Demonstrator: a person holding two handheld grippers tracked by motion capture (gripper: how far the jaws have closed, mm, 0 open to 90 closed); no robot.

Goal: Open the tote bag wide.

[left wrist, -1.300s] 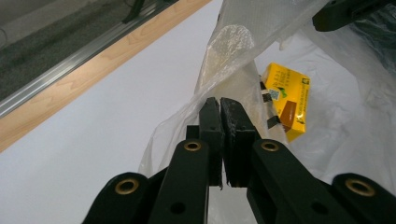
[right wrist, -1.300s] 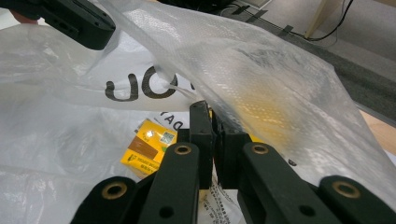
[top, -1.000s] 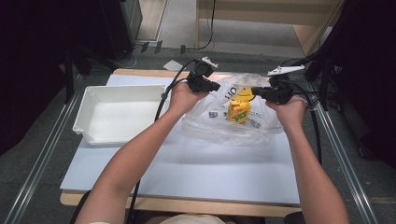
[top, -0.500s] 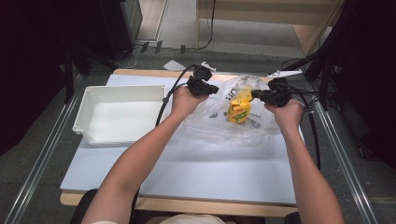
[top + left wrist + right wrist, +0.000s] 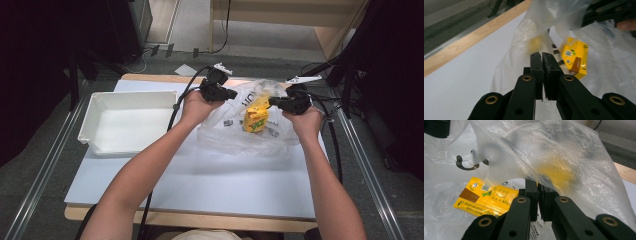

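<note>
The yellow carton (image 5: pixel 255 117) carries a small square code, a green leaf mark and a brown band, as the right gripper view (image 5: pixel 485 197) shows, with lines of small print too fine to read. The clear plastic bag (image 5: pixel 235 135) around it bears large dark lettering, of which only curved strokes show, so I cannot make out a word.

The table (image 5: pixel 200 175) has a pale blue-white top with a light wooden edge, and metal rails run along both its sides over a grey floor. Beyond the far edge stand wooden furniture and trailing cables, with dark space at both sides of the room.

At the left of the table sits a white bin (image 5: pixel 125 122) with nothing inside it. Just to its right, the left gripper (image 5: pixel 227 93) has its jaws pressed together on the bag's left edge; in the left gripper view (image 5: pixel 541 56) the film rises from between the pads, though how much of it is caught is hard to judge. The bag lies crumpled near the table's far edge, its mouth stretched between both hands, and the carton lies inside it on the bag's lower layer, together with a few small dark pieces. At the right, the right gripper (image 5: pixel 274 101) is likewise clamped on the bag's right edge, and the right gripper view (image 5: pixel 537 185) shows film draped over its jaw tips.
</note>
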